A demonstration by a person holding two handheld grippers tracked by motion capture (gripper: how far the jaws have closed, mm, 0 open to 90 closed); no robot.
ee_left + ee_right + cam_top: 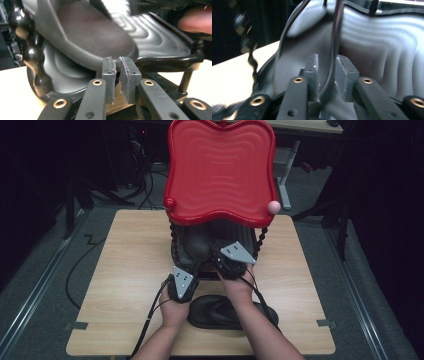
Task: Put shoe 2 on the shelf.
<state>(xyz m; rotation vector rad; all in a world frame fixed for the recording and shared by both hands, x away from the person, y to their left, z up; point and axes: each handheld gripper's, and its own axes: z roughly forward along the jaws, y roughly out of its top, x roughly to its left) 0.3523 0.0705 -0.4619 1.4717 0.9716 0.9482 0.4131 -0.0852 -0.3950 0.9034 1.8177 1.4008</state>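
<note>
High view: a red shelf top (221, 167) of a small rack is seen above a wooden table (125, 270). Beneath it, toward 6 o'clock, both grippers are held at a black slipper (197, 242) on the black lower shelf; a second slipper (220, 312) lies on the table nearer the person. Left gripper view: the left gripper (117, 72) is seen nearly closed with nothing between its pads, just below the slipper's sole. Right gripper view: the right gripper (328, 72) is clamped on the slipper's thin edge.
</note>
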